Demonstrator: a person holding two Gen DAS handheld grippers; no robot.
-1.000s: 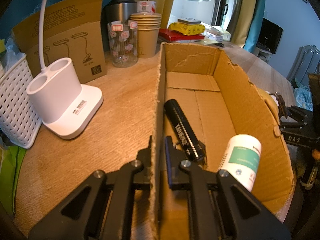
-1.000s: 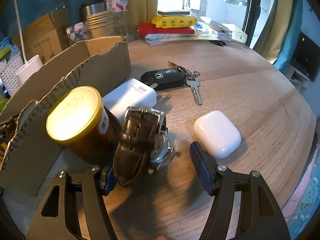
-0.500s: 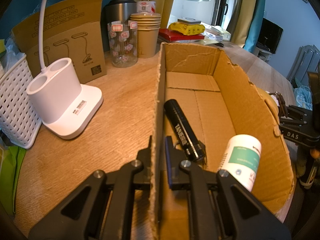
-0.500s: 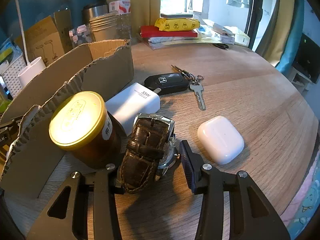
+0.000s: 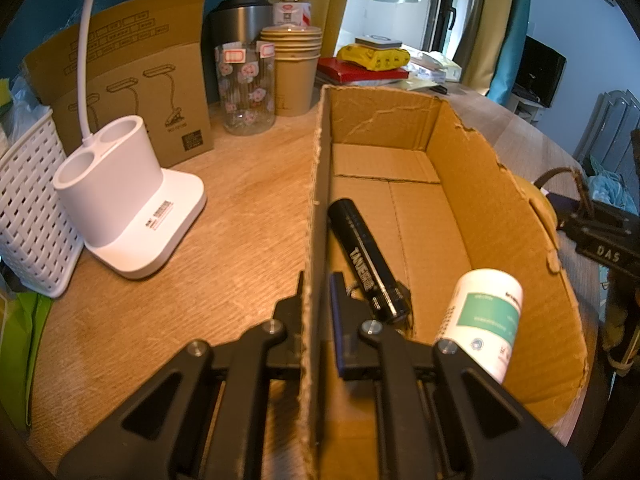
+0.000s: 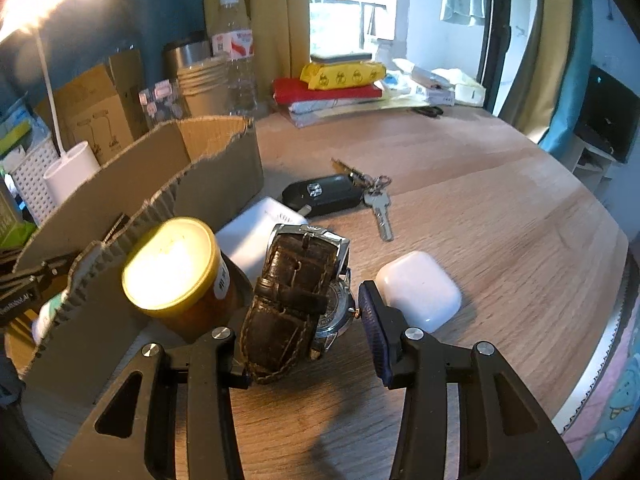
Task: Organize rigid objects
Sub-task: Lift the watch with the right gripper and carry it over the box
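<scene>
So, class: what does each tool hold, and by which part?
The left tool pinches the cardboard box by its near side wall. The right tool grips the watch across its brown strap and case.

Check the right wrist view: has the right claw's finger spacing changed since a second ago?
Yes. The right claw has narrowed around the watch; its blue-padded finger, earlier clear of the white earbud case, now sits right beside it.

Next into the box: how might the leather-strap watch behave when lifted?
The watch has a thick buckled strap, so it will probably keep its loop and not flop. The metal case likely hangs heavier, tilting it between the right gripper pads.
</scene>
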